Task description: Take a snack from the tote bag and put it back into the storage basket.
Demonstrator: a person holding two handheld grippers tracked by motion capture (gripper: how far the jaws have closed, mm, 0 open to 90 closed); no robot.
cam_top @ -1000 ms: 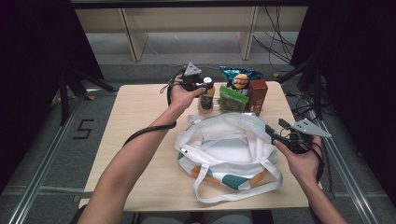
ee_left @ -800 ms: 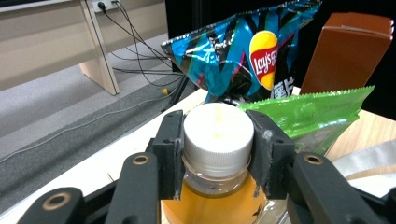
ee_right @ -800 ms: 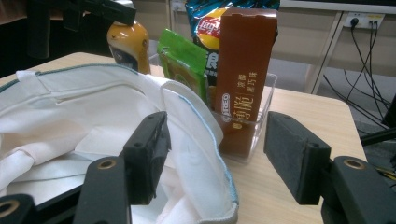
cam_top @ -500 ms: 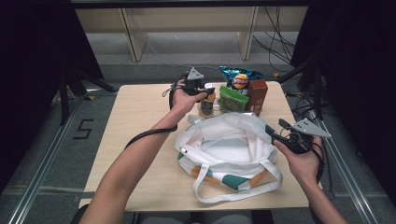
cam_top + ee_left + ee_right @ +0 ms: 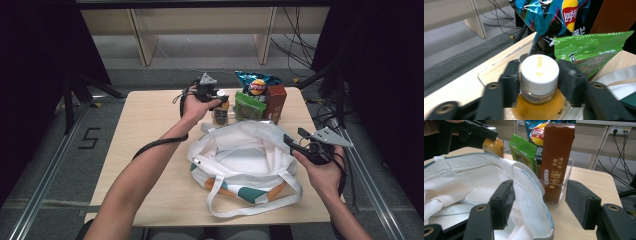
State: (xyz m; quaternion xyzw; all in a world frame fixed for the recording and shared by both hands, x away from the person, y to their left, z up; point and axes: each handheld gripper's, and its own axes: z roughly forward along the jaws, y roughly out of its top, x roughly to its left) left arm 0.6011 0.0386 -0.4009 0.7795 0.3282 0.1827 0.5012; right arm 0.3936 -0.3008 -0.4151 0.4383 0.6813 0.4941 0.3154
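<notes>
Tote bag [image 5: 245,162], white, lies open at the table's [image 5: 150,130] near edge, its rim between the right gripper's [image 5: 537,203] parted jaws; beyond, the left gripper's [image 5: 539,75] jaws, just opening, flank a white-capped bottle [image 5: 539,82] beside the snack packets [image 5: 255,95].

Both forearms are showing bare, no sleeves. Left gripper [image 5: 216,94] and right gripper [image 5: 300,145] are showing black bodies, grey three-cornered plates on top, black cables trailing, brass-coloured screws sitting in black arms behind blocky jaws.
</notes>
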